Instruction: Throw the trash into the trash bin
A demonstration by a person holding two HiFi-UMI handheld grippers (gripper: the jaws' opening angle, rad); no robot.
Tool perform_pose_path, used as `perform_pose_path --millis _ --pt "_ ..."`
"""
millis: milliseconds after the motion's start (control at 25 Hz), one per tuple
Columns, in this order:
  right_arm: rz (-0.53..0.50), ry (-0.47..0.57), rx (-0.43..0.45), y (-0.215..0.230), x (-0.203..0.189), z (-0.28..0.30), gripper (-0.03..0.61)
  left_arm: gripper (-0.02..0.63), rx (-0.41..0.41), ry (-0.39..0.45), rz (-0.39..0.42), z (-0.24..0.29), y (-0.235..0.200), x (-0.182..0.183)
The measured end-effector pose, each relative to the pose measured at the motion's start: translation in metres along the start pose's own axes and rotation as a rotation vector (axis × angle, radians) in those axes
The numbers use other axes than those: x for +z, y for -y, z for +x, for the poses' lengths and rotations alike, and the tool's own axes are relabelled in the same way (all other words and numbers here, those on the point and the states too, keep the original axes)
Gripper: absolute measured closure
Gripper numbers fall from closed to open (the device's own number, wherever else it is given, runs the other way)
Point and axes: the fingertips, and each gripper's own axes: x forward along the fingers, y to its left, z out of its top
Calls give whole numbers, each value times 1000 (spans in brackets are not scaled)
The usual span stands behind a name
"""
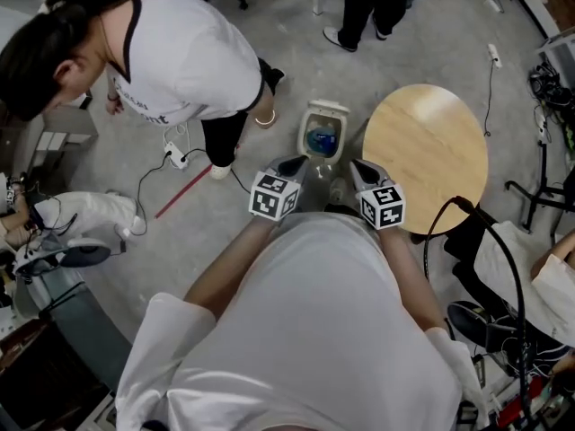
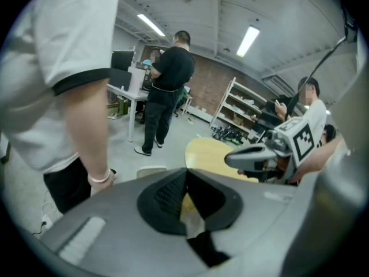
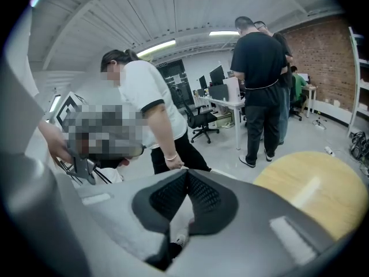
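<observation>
Trash bin (image 1: 322,131) just left of round table (image 1: 427,151); bystander (image 1: 180,52) farther left.

I held both arms out ahead of my body, left forearm (image 1: 229,263) and right forearm (image 1: 409,272) bare and running side by side. My left gripper (image 1: 295,162) and right gripper (image 1: 361,165) sat level with each other, a little apart, both tipped downward toward the far side. The left jaws were closed, pads meeting at the tips. The right jaws were closed tip to tip as well.
</observation>
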Motion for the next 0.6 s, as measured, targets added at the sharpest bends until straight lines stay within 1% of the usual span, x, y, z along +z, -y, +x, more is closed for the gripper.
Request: perform_pose_path --millis 80,320,600 --pt "-2 -3 -1 -3 5 -2 578 611 0 -1 -3 -4 0 3" --pt "0 0 1 -1 3 -2 580 611 6 3 -5 -3 0 2" --pt "1 -8 7 -2 4 8 580 611 11 -1 -13 0 -11 1"
